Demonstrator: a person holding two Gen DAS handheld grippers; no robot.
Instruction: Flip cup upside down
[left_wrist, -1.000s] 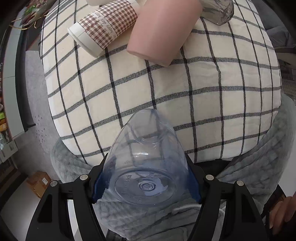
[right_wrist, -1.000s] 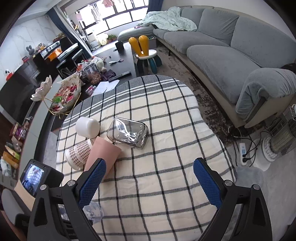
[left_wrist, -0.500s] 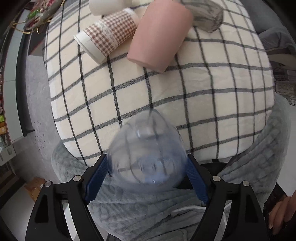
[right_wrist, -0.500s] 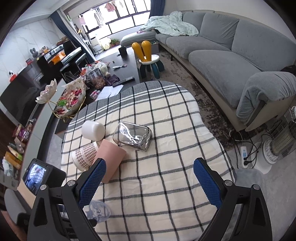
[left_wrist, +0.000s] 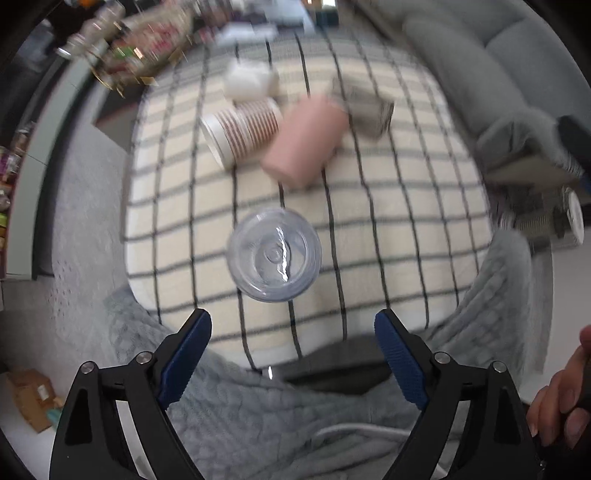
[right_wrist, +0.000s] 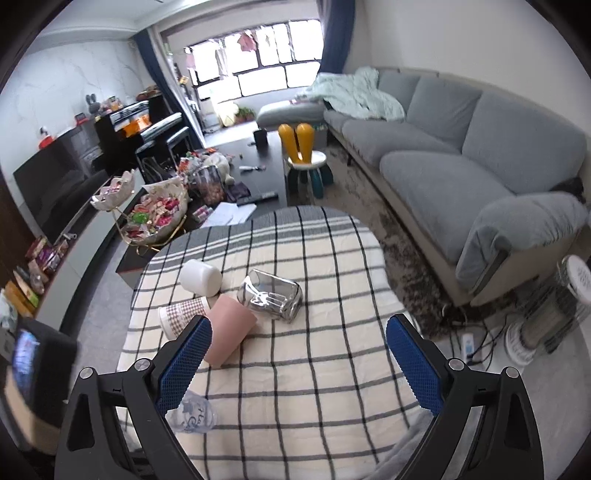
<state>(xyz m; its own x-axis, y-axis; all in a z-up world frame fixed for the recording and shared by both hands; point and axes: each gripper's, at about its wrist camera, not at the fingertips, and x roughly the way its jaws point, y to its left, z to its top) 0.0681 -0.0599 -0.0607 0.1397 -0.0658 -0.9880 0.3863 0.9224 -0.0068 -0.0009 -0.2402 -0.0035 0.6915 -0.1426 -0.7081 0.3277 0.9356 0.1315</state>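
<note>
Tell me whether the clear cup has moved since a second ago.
Yes. The clear cup left the left tongs, now open, and stands base-up on the checked cloth, apart from them.

The clear cup (left_wrist: 274, 254) looks like thin glossy plastic with bright glints on its ribbed base, standing on the matt woven checked cloth (right_wrist: 314, 369) that covers the desk. Farther off, the houndstooth cup (right_wrist: 183, 314) appears to be matt paper, the pink cup (right_wrist: 229, 338) smooth and matt, the white cup (right_wrist: 199, 277) smooth, and the silver cup (right_wrist: 271, 295) mirror-bright metal. Each hand-held gripper carries rough, textured blue pads (right_wrist: 184, 363) on matt black plastic arms with small metal screws.
</note>
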